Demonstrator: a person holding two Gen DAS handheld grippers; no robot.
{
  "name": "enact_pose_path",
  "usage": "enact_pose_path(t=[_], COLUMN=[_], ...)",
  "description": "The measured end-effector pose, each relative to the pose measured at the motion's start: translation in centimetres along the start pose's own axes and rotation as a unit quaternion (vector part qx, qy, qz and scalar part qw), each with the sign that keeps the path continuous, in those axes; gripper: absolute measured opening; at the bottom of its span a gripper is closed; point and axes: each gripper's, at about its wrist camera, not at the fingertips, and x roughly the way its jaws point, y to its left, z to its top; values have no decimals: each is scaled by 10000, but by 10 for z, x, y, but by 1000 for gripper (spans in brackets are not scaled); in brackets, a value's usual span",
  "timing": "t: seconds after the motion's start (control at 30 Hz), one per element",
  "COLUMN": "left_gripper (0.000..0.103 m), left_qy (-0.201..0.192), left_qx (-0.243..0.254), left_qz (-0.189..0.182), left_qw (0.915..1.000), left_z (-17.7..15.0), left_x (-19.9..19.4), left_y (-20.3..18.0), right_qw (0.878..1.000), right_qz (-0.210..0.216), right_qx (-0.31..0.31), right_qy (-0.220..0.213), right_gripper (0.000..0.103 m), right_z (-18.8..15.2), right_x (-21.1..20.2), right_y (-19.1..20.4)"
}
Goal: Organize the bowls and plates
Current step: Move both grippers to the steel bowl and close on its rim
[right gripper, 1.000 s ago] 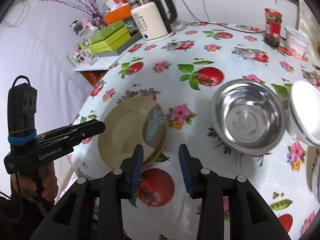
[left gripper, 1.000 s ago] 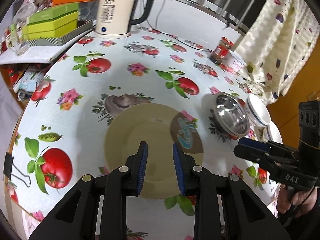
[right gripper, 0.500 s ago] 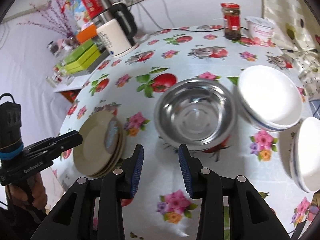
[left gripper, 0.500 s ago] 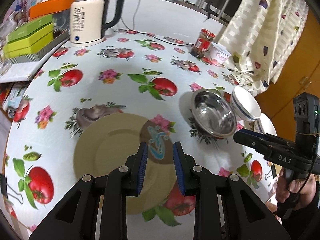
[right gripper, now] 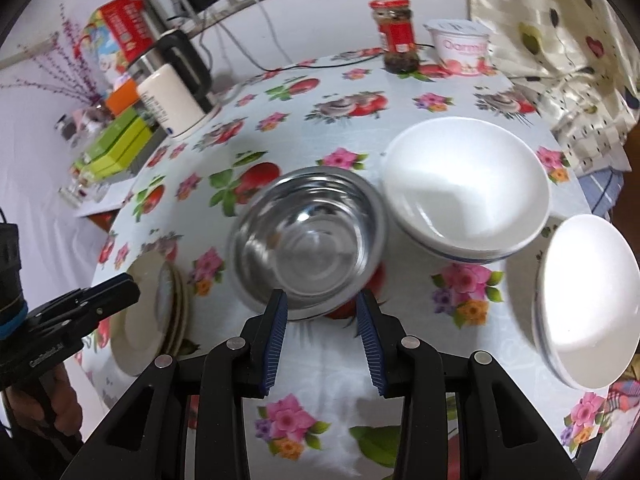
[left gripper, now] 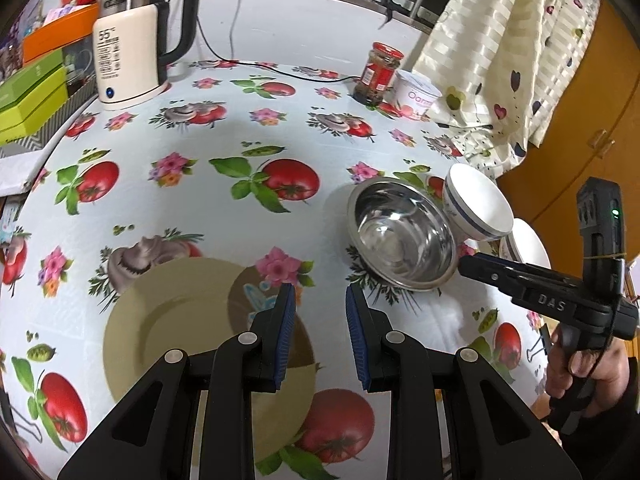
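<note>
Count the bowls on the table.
3: a steel bowl in the middle, a white bowl touching its right side, another white bowl at the right edge.

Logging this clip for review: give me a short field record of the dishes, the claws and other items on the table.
steel bowl: upright, empty, mid-table
white bowls: one beside the steel bowl, another nearer the table edge
plates: beige stack on the cloth
left claw: open, empty, over the plates' rim
right claw: open, empty, at the steel bowl's near rim
far side: kettle, jar, tub
</note>
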Motion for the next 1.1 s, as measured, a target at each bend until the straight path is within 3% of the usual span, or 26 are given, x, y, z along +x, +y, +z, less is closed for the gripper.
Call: enact_pose_path(t=[0.37,0.67,1.1], left_gripper=[27,27,27], left_qy=[74,82,79], left_qx=[-80,-81,100], left_qz=[26,6,-144], left_qw=[9999,9999,9998], left_z=[2,2,-2], left_x=[7,7,3], left_y=[3,4,-12], right_qw=[9971,9946,9914], right_qz=[294,475,497], right_qx=[666,881,1033], right_qy=[214,285,629], right_gripper=[22,13,12], right_z=[8,8,-30], right_x=[25,22,-2], right_y=[-24,-33,-44])
